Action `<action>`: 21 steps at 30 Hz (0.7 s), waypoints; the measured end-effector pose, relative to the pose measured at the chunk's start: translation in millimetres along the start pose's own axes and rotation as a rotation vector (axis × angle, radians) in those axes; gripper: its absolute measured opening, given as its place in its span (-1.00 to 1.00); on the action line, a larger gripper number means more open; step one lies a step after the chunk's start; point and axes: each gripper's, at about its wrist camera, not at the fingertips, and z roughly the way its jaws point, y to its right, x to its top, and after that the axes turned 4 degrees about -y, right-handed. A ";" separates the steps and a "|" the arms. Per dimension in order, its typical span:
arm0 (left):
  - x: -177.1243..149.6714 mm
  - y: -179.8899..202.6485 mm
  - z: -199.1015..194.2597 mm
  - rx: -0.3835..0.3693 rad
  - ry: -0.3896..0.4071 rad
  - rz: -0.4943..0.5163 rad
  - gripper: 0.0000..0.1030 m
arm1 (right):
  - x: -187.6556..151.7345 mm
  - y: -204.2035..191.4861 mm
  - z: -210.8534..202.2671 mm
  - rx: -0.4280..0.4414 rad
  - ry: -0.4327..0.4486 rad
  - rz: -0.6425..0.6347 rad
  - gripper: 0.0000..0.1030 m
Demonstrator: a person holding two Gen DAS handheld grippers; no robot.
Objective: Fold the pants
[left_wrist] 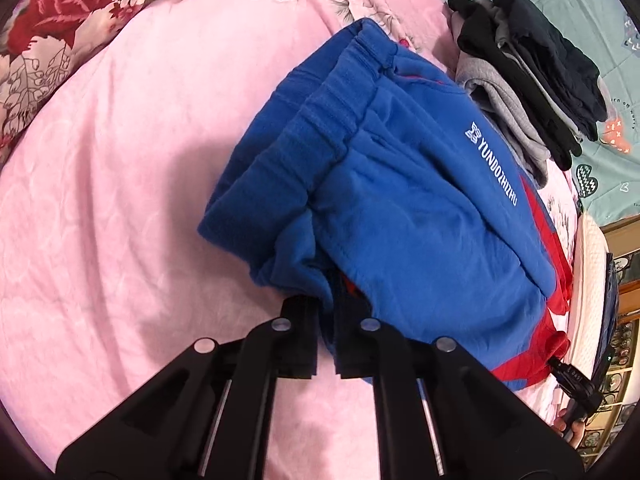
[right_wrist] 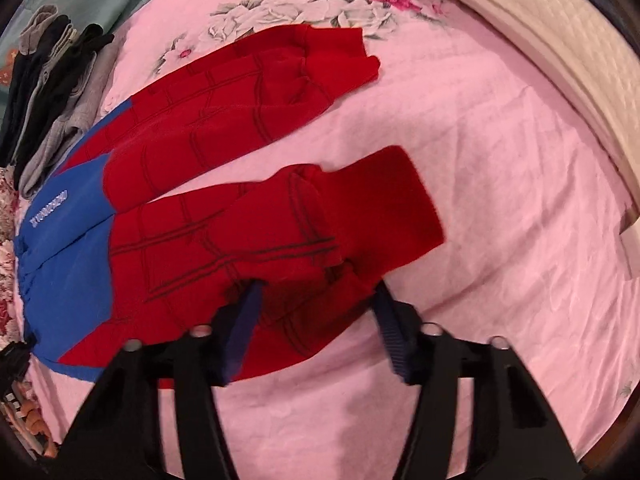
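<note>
The pants have a blue top (left_wrist: 420, 200) with white lettering and two red legs. They lie on a pink bedsheet (left_wrist: 100, 200). My left gripper (left_wrist: 324, 320) is shut on the near blue edge by the bunched waistband (left_wrist: 320, 120), and the cloth is pinched between its pads. In the right wrist view the near red leg (right_wrist: 240, 232) is folded back on itself and the far red leg (right_wrist: 240, 92) lies spread above it. My right gripper (right_wrist: 318, 286) stands over the near leg's lower edge. Its jaws are apart, with red cloth between them. The picture is blurred there.
A stack of folded black and grey clothes (left_wrist: 532, 72) sits just beyond the pants, also seen at far left (right_wrist: 52, 92). A teal blanket (left_wrist: 560, 0) lies behind it. A cream quilted mattress edge (right_wrist: 560, 60) borders the sheet on the right. A floral cover (left_wrist: 48, 32) lies at left.
</note>
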 end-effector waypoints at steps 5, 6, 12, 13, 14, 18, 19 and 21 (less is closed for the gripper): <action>-16.5 -14.1 -15.8 0.004 0.062 -0.069 -0.95 | -0.4 13.8 -10.1 0.102 0.023 0.071 -0.77; -21.5 -20.4 -19.7 -0.005 0.069 -0.088 -0.95 | -3.3 15.4 -14.3 0.106 0.030 0.072 -0.77; -62.3 -43.3 -55.8 -0.026 0.132 -0.139 -0.95 | -37.1 27.7 -50.8 0.160 0.040 0.060 -0.77; -68.4 -46.2 -62.5 -0.030 0.137 -0.137 -0.95 | -44.4 28.4 -57.8 0.162 0.046 0.047 -0.77; -75.8 -47.9 -69.2 -0.030 0.140 -0.131 -0.95 | -51.4 28.7 -64.7 0.160 0.051 0.030 -0.77; -93.8 -47.5 -73.9 0.000 0.116 -0.091 -0.95 | -73.6 30.9 -69.3 0.116 0.049 0.004 -0.77; -95.0 -47.5 -69.2 0.013 0.102 -0.081 -0.95 | -76.2 30.1 -64.1 0.102 0.043 0.000 -0.77; -94.9 -46.0 -57.6 0.045 0.068 -0.050 -0.89 | -82.6 30.6 -51.4 0.071 0.030 -0.002 -0.74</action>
